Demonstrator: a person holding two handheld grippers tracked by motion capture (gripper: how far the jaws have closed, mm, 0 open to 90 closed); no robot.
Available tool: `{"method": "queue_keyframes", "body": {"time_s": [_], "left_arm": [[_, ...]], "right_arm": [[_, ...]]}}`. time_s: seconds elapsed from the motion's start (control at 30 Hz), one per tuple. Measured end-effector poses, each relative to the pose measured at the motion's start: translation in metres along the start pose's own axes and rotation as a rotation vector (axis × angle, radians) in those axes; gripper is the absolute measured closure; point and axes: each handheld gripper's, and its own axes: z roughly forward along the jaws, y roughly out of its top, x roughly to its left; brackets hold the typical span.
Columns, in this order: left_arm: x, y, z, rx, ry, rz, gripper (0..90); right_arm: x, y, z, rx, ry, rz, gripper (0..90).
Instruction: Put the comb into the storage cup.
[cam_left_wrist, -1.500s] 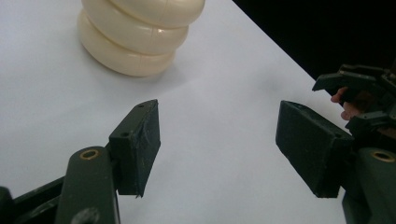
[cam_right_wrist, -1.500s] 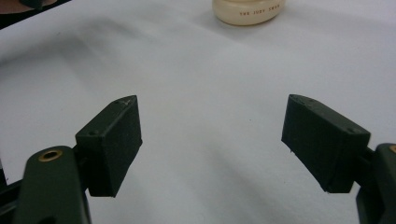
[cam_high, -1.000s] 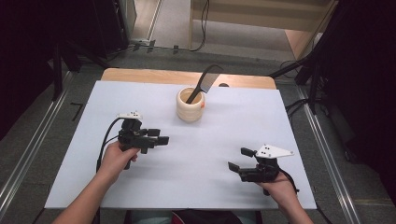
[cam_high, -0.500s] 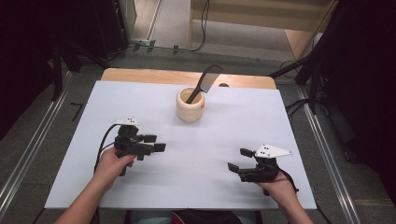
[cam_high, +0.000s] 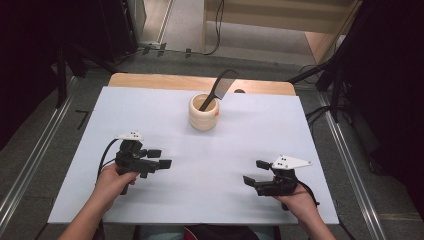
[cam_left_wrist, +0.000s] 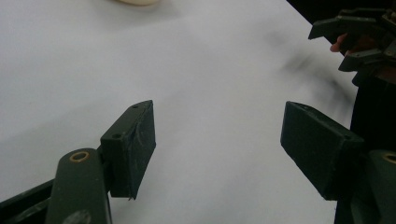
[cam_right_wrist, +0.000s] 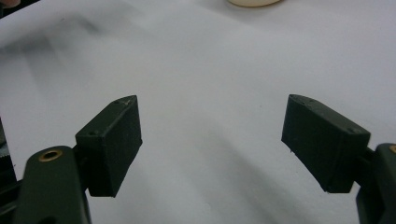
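The cup (cam_high: 204, 112) is standing upright toward the far middle of the table (cam_high: 300, 130), with the dark comb (cam_high: 220, 88) sitting handle-down inside it and leaning on the rim, its toothed end sticking out up and to the right. That placement is keeping the comb propped and easy to reach from either side.

The left gripper (cam_high: 161, 158) is hovering over the near left of the table, aimed toward the middle; its fingers (cam_left_wrist: 133, 140) have just been opening and are now standing wide apart with nothing but bare white surface between them. The right gripper (cam_high: 256, 172) is resting low at the near right, pointing inward, its fingers (cam_right_wrist: 112, 140) also spread wide and empty.

Both are sitting well apart from the cup, one to each side. Judging by that, the hands are parked in a neutral waiting pose, with the comb and cup being left alone for now.
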Motion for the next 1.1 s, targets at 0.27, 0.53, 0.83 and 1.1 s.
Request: {"method": "queue_keyframes", "body": {"time_s": [0.27, 0.53, 0.83, 1.1], "left_arm": [[0.002, -0.006, -0.007, -0.001, 0.010, -0.010, 27.1], [0.005, -0.011, -0.011, 0.012, 0.025, -0.009, 27.1], [0.006, -0.016, -0.016, 0.018, 0.037, -0.013, 27.1], [0.007, -0.018, -0.016, 0.026, 0.038, -0.014, 27.1]], "right_arm": [[0.000, 0.000, 0.000, 0.004, 0.003, -0.003, 18.1], [0.000, 0.000, 0.001, 0.009, 0.003, -0.002, 18.1], [0.000, 0.000, 0.000, 0.010, 0.001, -0.001, 18.1], [-0.001, 0.000, 0.001, 0.010, 0.001, -0.002, 18.1]]}}
